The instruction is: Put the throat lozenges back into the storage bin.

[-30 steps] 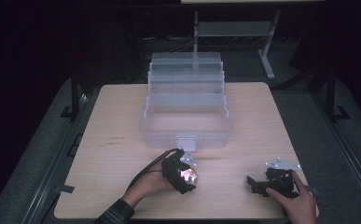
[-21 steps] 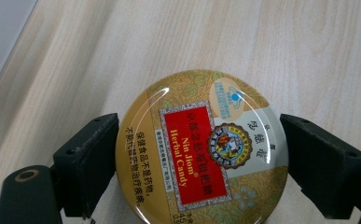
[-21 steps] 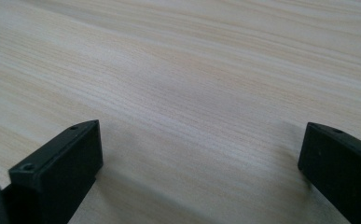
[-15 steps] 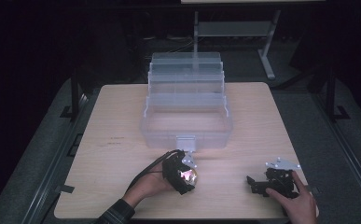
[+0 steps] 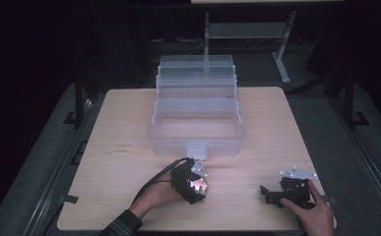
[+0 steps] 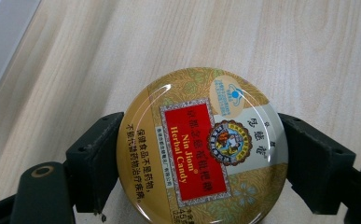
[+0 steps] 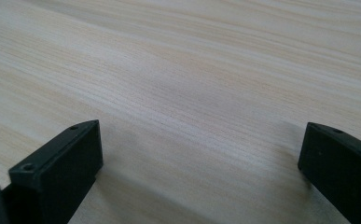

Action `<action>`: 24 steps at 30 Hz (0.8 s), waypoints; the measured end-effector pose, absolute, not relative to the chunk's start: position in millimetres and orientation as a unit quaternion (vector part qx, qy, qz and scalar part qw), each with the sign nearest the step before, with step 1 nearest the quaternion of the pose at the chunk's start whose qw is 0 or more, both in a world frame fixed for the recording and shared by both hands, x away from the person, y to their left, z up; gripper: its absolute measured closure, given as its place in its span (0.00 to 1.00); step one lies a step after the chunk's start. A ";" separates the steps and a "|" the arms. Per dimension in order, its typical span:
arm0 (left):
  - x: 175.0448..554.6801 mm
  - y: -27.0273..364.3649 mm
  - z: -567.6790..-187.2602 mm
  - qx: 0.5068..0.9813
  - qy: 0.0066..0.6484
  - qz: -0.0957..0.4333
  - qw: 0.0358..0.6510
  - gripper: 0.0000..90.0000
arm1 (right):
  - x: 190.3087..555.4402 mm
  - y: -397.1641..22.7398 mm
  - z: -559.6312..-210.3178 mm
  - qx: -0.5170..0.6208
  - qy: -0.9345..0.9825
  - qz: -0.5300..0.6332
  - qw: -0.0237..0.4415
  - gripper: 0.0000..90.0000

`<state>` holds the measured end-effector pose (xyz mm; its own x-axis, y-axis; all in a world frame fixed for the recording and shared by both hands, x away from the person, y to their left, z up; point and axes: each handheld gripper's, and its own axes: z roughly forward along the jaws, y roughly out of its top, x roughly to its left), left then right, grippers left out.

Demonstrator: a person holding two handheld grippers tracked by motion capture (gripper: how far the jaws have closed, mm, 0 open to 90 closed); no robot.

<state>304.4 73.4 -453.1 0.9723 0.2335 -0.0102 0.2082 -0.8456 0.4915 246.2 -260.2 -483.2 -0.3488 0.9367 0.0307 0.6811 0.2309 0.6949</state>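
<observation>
My left gripper (image 6: pixel 201 154) pinches a round candy tin (image 6: pixel 201 144) by its smooth rim, just before the clear tiered box (image 5: pixel 196 110), where it may slip out, while my right gripper (image 7: pixel 201 158) rests spread and empty.

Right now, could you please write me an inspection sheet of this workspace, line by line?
Surface: light wooden table, small dark marks near its left side.
Job's things: round candy tin, label "Nin Jiom Herbal Candy"; clear plastic box with stepped trays open, at the table's middle, looks empty.
Clutter: nothing seen.
Grippers: left gripper shut on the tin, jaws on its two opposite sides, in front of the box; right gripper open with nothing between its jaws, low over the table near the right front corner.
Cables: black cable from the left gripper.
Surroundings: dark room, grey metal stand behind the table.
</observation>
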 end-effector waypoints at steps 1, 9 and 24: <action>304.5 73.6 -452.7 0.960 0.115 0.025 0.253 0.22 | 246.3 -260.3 -483.2 0.533 0.758 0.316 0.203 0.00; 303.2 75.3 -448.5 0.959 0.115 0.021 0.257 0.22 | 246.2 -260.2 -483.2 0.533 0.758 0.316 0.202 0.00; 302.5 83.1 -437.6 0.957 0.120 0.015 0.265 0.22 | 246.2 -260.2 -483.2 0.533 0.758 0.316 0.202 0.00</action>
<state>302.5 83.1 -437.6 0.9709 0.2368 -0.0347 0.2209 -0.8311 0.5103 246.2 -260.2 -483.2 -0.3491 0.9366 0.0309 0.6809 0.2309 0.6950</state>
